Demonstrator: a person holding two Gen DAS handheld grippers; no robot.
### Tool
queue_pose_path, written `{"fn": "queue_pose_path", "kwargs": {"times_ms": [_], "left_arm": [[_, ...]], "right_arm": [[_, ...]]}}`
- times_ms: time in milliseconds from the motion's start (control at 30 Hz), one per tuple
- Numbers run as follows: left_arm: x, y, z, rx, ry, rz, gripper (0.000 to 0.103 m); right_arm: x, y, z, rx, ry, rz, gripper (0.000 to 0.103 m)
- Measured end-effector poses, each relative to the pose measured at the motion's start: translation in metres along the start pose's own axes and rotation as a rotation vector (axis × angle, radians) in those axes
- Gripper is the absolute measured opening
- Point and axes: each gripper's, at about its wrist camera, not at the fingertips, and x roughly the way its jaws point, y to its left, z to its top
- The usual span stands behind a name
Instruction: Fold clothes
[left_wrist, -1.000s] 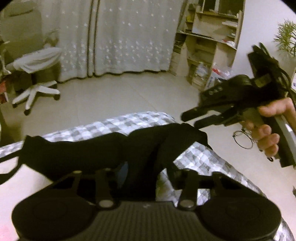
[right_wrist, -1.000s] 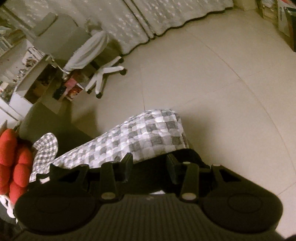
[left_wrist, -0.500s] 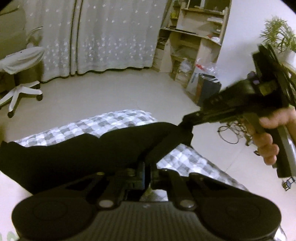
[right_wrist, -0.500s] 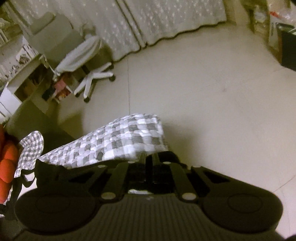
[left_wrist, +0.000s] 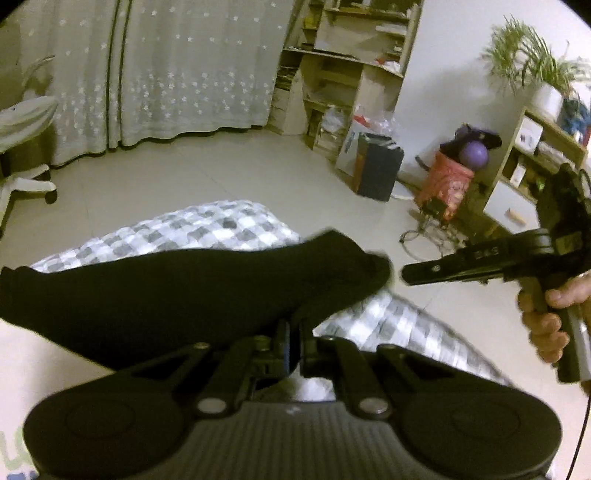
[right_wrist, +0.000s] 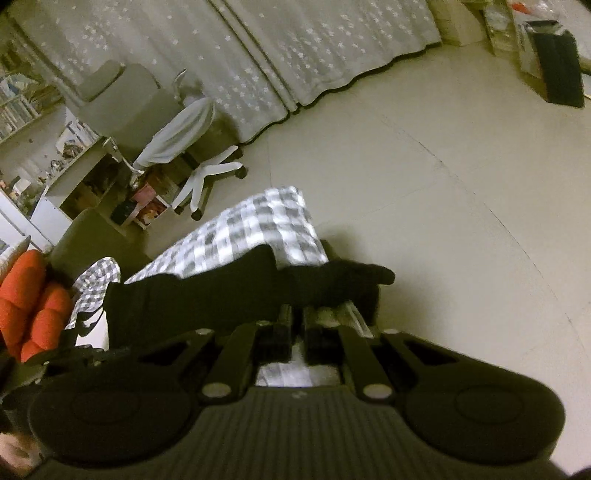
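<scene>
Both claws, left (left_wrist: 291, 332) and right (right_wrist: 295, 317), pinch black garment (left_wrist: 166, 291) above bed (left_wrist: 221, 229) corner; fold mid-carry, needs aligned lay-down.

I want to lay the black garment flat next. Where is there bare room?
Bare checked bedding lies right of the black garment, below the right gripper, and beyond the garment toward the bed's far end. The left gripper side is covered by cloth.

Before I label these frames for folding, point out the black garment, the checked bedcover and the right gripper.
black garment (left_wrist: 177, 291), left wrist view, middle of the cloth.
checked bedcover (right_wrist: 255, 229), right wrist view, far corner.
right gripper (left_wrist: 406, 275), left wrist view, fingertips.
</scene>
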Motion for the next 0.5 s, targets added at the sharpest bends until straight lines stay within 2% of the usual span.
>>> {"fn": "queue_pose_path", "kwargs": {"times_ms": [100,200,233,400,433,500], "left_arm": [[0.001,0.003,-0.003,0.016,0.023,-0.015,0.004],[0.001,0.004,-0.005,0.029,0.033,-0.023,0.004],[0.001,0.004,-0.005,0.029,0.031,-0.022,0.005],[0.002,0.005,-0.004,-0.001,0.009,-0.015,0.005],[0.003,0.006,-0.004,-0.009,0.008,-0.014,0.005],[0.003,0.007,-0.004,-0.019,0.006,-0.021,0.005]], "right_arm": [[-0.004,-0.013,-0.009,0.032,0.020,0.003,0.000],[-0.004,-0.024,-0.007,0.057,0.019,-0.021,0.013],[-0.007,-0.027,-0.007,0.062,0.008,-0.024,0.013],[0.000,-0.032,-0.001,0.120,0.035,0.047,0.019],[0.003,-0.034,-0.001,0.140,0.048,0.059,0.036],[0.010,-0.040,-0.002,0.186,0.053,0.077,0.057]]}}
